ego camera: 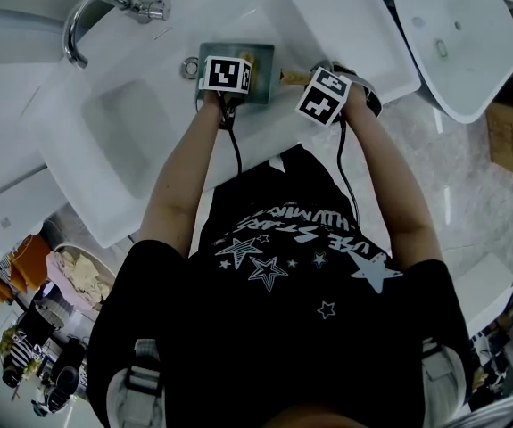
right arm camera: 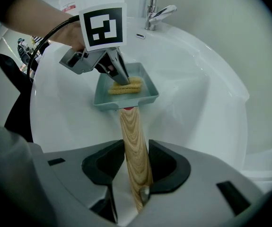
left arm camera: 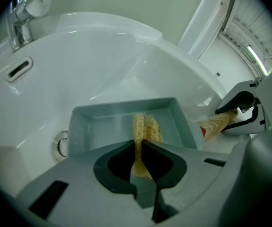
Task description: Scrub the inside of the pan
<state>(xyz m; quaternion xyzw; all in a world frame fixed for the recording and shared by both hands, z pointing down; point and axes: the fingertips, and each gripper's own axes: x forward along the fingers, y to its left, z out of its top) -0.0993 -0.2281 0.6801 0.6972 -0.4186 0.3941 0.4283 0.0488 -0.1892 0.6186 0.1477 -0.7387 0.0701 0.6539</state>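
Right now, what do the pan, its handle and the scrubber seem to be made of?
Pan: grey-blue with fine speckles and a matte sheen, likely coated metal, though the look leaves it open.
Handle: light wood, plain from its curving grain.
Scrubber: pale yellow, coarse open fibres, probably loofah or similar plant fibre.

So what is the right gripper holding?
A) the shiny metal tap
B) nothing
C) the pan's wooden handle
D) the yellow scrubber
C: the right gripper is shut on the light wooden handle of the square grey-blue pan; the yellow fibrous scrubber sits in the left gripper.
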